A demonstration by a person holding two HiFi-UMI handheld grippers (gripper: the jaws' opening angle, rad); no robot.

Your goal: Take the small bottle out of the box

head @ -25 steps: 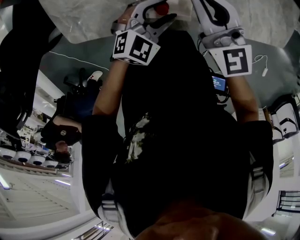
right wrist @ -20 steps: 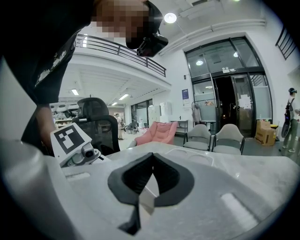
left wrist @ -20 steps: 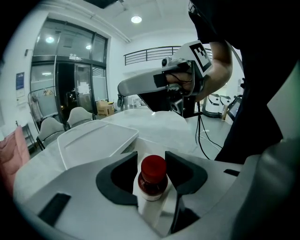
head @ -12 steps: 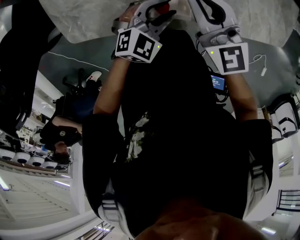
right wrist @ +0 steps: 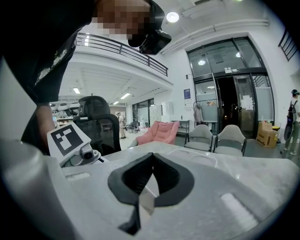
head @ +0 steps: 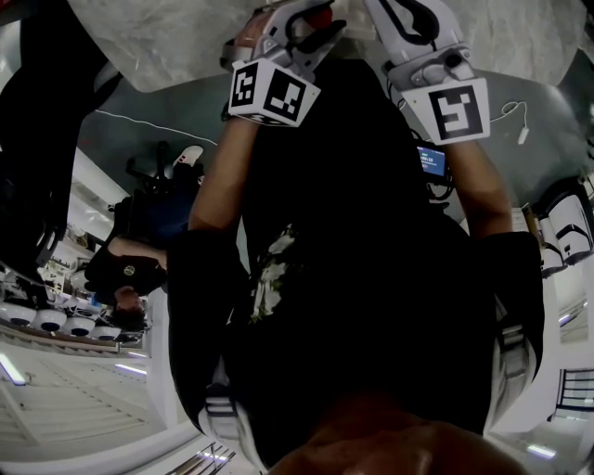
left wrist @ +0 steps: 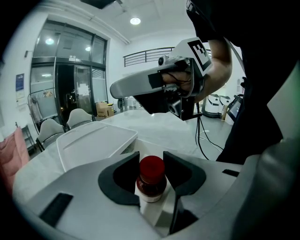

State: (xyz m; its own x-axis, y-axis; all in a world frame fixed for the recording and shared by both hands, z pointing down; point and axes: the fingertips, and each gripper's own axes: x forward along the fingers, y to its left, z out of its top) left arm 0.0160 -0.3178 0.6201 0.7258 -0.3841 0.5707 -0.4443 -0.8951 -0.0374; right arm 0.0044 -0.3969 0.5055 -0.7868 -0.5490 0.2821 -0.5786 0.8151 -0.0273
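Note:
The small bottle (left wrist: 152,180), dark with a red cap (left wrist: 152,168), stands upright between the black pads of my left gripper (left wrist: 152,171), which are shut on it at the cap. White card of the box (left wrist: 157,211) shows just under the bottle. In the head view the red cap (head: 321,17) peeks out past the left gripper's marker cube (head: 274,93). My right gripper (right wrist: 151,180) is shut on a thin white flap of card (right wrist: 147,199). From the left gripper view the right gripper (left wrist: 154,89) hangs higher up and farther off.
A white tray (left wrist: 93,140) lies on the pale marble table (left wrist: 154,124), left of the bottle. Black cables (left wrist: 201,140) trail off the table's right side. Grey chairs (right wrist: 215,138) and a pink seat (right wrist: 159,131) stand beyond the table. The person's dark shirt (head: 371,278) fills the head view.
Both marker cubes have drifted a little toward the top of the head view. The red cap stays by the left gripper throughout.

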